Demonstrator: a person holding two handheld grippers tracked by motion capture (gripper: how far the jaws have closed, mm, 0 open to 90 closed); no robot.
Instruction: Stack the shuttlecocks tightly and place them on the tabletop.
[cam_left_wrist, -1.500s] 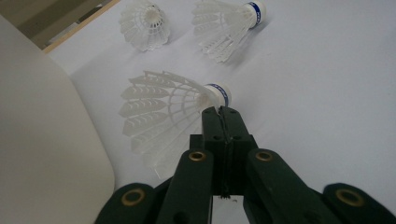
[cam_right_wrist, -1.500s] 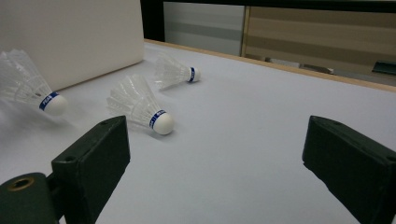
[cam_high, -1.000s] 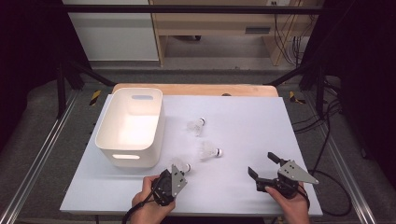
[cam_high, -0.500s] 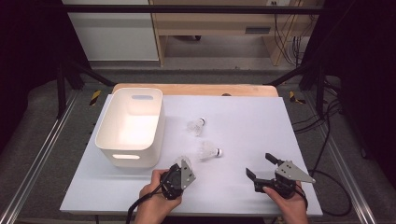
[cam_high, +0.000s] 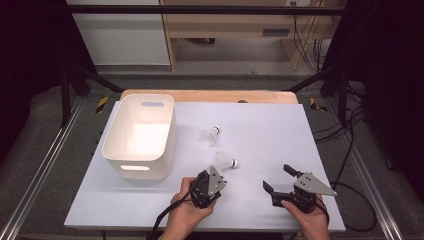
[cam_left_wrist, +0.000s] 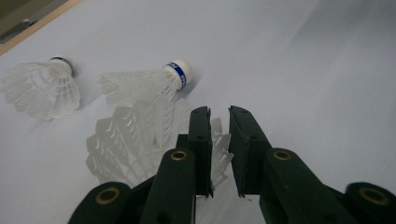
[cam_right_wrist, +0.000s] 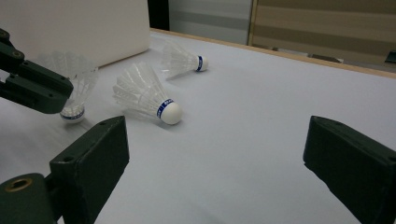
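The left gripper (cam_left_wrist: 219, 112) has its two black jaws standing close together, a narrow slot between them, and they have just been opening. A white feathered shuttlecock with a blue-banded cork (cam_left_wrist: 135, 144) stands directly under and behind them, its skirt rim against the inner face of one jaw; whether the pads press on the feathers cannot be told. In the right gripper view that shuttlecock (cam_right_wrist: 72, 88) stands cork-down on the white table sheet (cam_high: 280, 130) beneath the gripper's black links.

The right gripper (cam_high: 280, 179) has its jaws spread wide with nothing between them — bare sheet ahead.

Two more white feathered shuttlecocks lie on their sides beyond: the nearer one (cam_high: 226, 161) just past the left gripper, the farther one (cam_high: 210, 134) towards the middle of the sheet. The white plastic bin with handle slots (cam_high: 140, 135) sits at the left of the table, apart from all three.

Compared with a second ago, the left gripper has slid rightwards along the near edge — away from the bin's corner, towards the nearer lying shuttlecock. The right gripper and both lying shuttlecocks keep their places.
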